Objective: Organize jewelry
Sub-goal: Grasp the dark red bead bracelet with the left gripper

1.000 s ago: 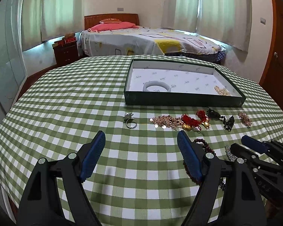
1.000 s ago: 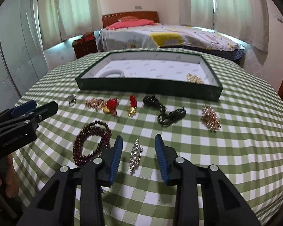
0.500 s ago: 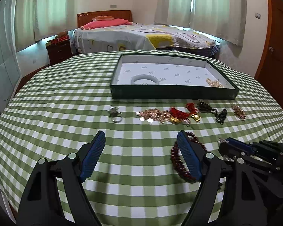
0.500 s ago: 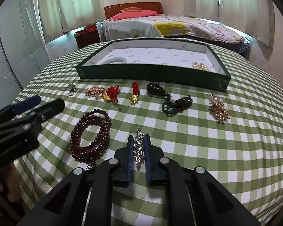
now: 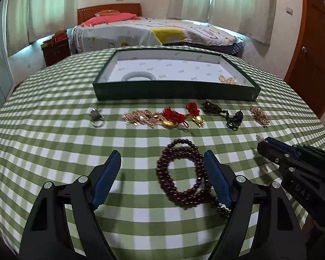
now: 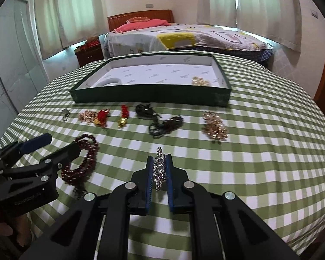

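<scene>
Your right gripper is now clamped on the sparkling silver rhinestone piece, low centre of the right view; a second ago its jaws stood apart around it on the green-and-white checked tablecloth. So the grasp is made, and I judge the next step is the carry to the dark green shallow tray with white lining in the upper middle. Your left gripper hangs wide apart, and the dark red bead bracelet has come between its fingers, lower centre of the left view. The other pieces still lie in a row before the tray.
</scene>
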Demonstrator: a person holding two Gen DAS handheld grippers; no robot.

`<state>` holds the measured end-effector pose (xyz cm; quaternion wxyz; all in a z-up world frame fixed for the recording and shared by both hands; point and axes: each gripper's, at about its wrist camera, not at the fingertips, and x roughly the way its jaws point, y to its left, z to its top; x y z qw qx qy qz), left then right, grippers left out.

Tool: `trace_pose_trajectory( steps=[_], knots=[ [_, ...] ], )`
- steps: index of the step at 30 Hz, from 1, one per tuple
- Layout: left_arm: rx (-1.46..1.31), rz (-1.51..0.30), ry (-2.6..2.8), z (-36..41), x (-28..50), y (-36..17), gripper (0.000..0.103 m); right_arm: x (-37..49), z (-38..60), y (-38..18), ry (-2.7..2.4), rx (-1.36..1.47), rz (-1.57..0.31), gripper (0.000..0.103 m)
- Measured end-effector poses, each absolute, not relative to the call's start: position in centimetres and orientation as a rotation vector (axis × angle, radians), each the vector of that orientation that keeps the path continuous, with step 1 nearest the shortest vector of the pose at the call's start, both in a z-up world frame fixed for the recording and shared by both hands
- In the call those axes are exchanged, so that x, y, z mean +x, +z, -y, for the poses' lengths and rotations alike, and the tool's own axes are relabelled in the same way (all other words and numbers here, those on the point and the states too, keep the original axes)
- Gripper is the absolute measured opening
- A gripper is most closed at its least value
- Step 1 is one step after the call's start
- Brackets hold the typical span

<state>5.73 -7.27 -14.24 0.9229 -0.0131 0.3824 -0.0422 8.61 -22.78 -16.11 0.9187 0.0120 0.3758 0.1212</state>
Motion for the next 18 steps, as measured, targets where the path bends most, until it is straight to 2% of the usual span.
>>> trace_pose_trajectory(
  steps=[11, 13, 15, 18],
  knots=[
    [-0.012, -0.838, -0.091, 8.9, 6.5, -15.9, 0.078, 9.1, 24.6, -16.4, 0.233, 0.084, -0.767, 0.012],
    [-0.020, -0.837, -0.090, 8.7, 6.4, -15.8, 0.075, 9.1, 24.7, -16.5, 0.234, 0.086, -0.767, 0.012],
    [-0.019, -0.832, -0.084, 8.3, 6.3, -15.8, 0.062, 9.1, 24.6, -16.5, 0.234, 0.086, -0.767, 0.012],
    [-0.037, -0.821, -0.108, 8.0, 5.9, -15.7, 0.047, 9.1, 24.6, -16.5, 0.234, 0.086, -0.767, 0.012]
  ],
)
